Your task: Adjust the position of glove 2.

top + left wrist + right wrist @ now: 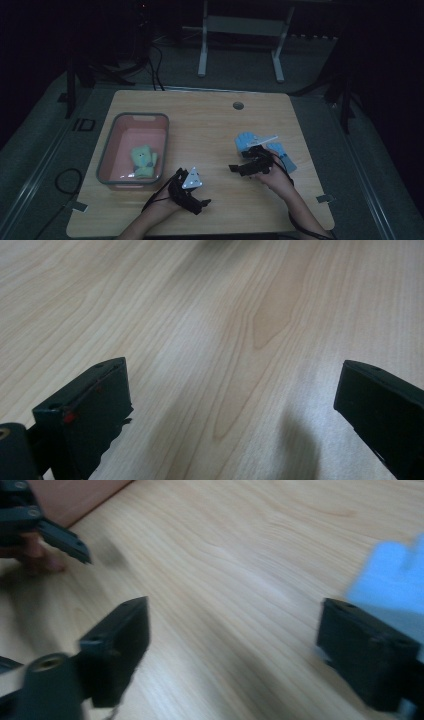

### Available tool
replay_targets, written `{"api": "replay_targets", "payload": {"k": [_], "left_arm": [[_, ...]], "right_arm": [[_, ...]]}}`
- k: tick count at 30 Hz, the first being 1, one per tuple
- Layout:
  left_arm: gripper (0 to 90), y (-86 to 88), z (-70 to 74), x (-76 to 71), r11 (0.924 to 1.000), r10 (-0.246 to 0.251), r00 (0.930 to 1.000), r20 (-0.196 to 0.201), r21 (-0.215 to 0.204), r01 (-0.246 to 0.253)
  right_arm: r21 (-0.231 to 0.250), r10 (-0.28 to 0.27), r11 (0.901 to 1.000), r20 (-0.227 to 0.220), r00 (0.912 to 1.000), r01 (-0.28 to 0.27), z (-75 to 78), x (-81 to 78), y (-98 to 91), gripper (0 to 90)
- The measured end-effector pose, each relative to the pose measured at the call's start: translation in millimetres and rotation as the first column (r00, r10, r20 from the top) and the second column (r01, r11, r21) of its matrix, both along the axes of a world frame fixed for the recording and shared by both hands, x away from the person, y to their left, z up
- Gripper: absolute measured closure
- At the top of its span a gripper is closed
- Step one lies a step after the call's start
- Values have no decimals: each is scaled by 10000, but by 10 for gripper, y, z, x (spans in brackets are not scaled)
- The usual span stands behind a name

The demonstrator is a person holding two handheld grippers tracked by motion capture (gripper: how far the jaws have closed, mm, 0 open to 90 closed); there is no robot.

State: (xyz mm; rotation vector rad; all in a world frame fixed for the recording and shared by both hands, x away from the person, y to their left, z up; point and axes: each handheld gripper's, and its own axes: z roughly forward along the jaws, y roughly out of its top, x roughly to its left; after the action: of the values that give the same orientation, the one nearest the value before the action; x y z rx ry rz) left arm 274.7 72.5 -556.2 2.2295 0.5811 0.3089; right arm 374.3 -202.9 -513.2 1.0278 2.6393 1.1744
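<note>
Just beside right tool (245, 162), blue glove (246, 140).

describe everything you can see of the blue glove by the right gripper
The blue glove looks like soft cloth and lies flat on the wooden table, right of centre, fingers spread. A pale strip, perhaps a tag, crosses its upper part. The right gripper sits over its near side and hides its middle, jaws wide open and gripping nothing. In the right gripper view it is a blurred blue patch just past one jaw.
</note>
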Motion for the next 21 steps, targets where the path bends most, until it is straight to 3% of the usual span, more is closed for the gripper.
{"api": "replay_targets", "payload": {"k": [5,8,11,21], "left_arm": [[21,16,-13,-48,10000,63,10000,36,-23,-63],[21,22,-14,-70,10000,85,9999,61,-52,-84],[21,25,-13,-75,9999,108,9999,61,-75,-108],[21,28,-12,-91,9995,168,9998,66,-256,-166]], "right_arm": [[-79,-481,9988,479,9977,485,34,27,-184,288],[-392,-789,9957,1035,9915,833,72,66,-291,374],[-602,-980,9925,1275,9870,1063,102,116,-372,485],[-1005,-1446,9820,1443,9789,1599,124,440,-451,532]]}}
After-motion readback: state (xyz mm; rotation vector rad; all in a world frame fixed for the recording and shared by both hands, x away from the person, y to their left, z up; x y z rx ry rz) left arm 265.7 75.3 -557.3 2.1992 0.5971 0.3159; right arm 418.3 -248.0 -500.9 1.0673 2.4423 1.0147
